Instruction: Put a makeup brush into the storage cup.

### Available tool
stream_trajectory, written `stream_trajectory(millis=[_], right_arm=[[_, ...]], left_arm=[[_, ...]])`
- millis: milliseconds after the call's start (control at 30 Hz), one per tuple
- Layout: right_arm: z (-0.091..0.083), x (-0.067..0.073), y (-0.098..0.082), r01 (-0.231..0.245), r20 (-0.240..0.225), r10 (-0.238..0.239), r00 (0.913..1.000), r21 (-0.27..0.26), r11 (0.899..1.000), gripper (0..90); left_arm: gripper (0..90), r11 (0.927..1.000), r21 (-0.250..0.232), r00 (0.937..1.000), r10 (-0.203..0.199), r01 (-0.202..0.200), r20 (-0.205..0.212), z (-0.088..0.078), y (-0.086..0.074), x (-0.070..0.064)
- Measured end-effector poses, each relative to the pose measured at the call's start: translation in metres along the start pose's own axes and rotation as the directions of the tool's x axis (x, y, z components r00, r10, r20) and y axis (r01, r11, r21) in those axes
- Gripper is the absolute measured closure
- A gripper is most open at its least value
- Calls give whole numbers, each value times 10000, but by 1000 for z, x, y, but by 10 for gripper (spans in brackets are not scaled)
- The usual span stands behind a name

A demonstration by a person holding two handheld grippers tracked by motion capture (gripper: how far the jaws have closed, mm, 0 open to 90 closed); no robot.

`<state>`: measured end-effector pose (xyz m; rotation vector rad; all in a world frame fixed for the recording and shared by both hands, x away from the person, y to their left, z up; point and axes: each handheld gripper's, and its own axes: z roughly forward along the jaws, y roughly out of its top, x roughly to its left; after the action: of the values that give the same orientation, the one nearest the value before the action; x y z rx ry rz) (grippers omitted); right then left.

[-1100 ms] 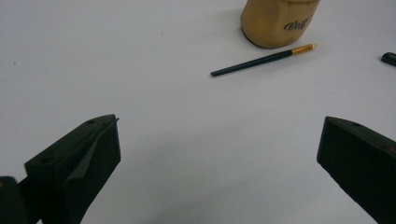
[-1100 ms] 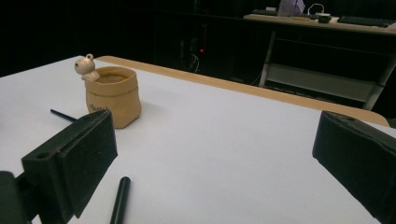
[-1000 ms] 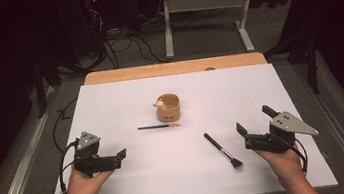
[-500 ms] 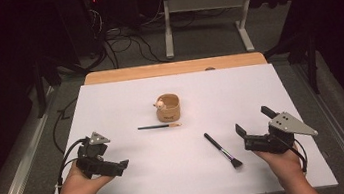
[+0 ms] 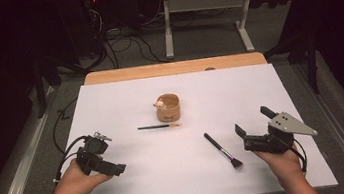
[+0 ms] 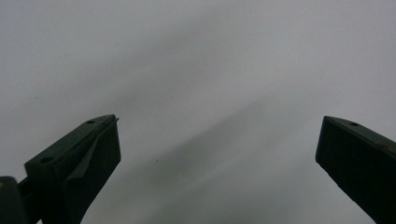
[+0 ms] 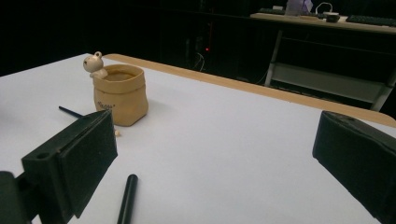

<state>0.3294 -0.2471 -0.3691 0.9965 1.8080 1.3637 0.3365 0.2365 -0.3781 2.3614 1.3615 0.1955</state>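
Nearest the person, the left gripper [image 5: 114, 169] and right gripper [image 5: 252, 128] rest on the white table [image 5: 110, 105], jaws spread apart and empty. A black makeup brush [image 5: 222, 150] lies just beside the right gripper, its bristles cut off in the right gripper view. Farther off, a thin brush [image 5: 159, 126] lies before a tan pot [image 5: 169, 108], its far end hidden there.

In the high view, the table [image 5: 125, 98] takes up the middle of the frame. The cup [image 5: 168, 107] stands at its centre, with the thin brush [image 5: 159, 126] lying just below it. The thicker brush [image 5: 223, 150] lies lower right of centre. The left gripper [image 5: 98, 159] sits at lower left, the right gripper [image 5: 257, 131] at lower right, just right of that brush; the 2 are well apart.
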Motion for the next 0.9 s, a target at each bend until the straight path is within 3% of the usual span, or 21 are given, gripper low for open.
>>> stream_trajectory(millis=[267,567,900], right_arm=[[0,0,0,76,4,-76,10000,56,10000,13],[1,1,-1,28,8,-28,10000,128,9999,13],[3,0,-2,23,-30,-23,10000,164,9999,13]], left_arm=[[5,9986,522,9997,-39,25,249,5,3,2],[5,9935,1106,9971,194,-274,735,11,7,1],[5,9908,1275,9949,332,-453,954,7,10,1]])
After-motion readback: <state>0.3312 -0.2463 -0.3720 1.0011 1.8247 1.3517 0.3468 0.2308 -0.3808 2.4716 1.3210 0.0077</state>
